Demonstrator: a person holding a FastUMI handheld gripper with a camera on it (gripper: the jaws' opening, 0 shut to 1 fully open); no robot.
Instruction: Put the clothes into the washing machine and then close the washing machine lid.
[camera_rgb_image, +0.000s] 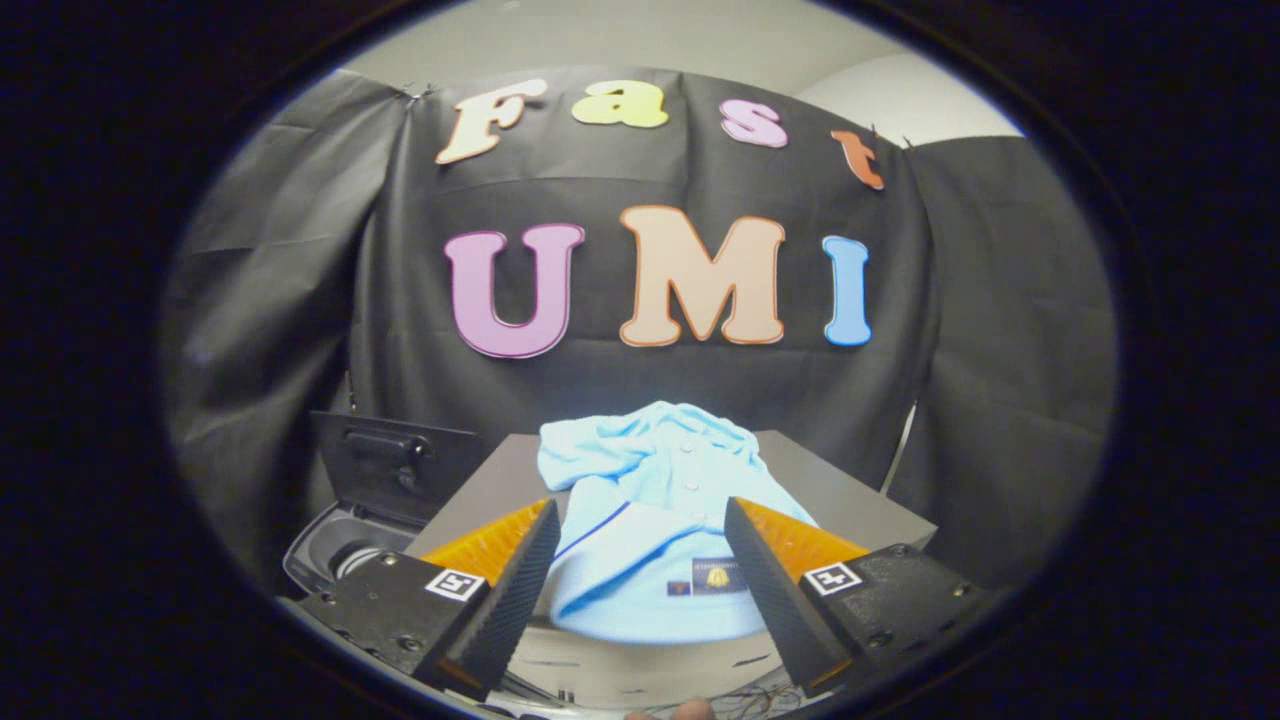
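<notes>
A light blue garment (645, 520) with small buttons and a dark label lies crumpled on a grey table top (850, 500). My gripper (640, 530) is open, its two fingers (520, 585) spread wide to either side of the garment's near part and held above it. Left of the table stands the washing machine (340, 555), its dark lid (395, 470) raised upright and the round drum opening showing just below the lid. Nothing is between the fingers except the cloth lying beneath them.
Black cloth walls close the booth behind and to both sides of the table. The table's front edge (640, 665) runs just under the fingers, with some thin wires (760, 700) hanging below it.
</notes>
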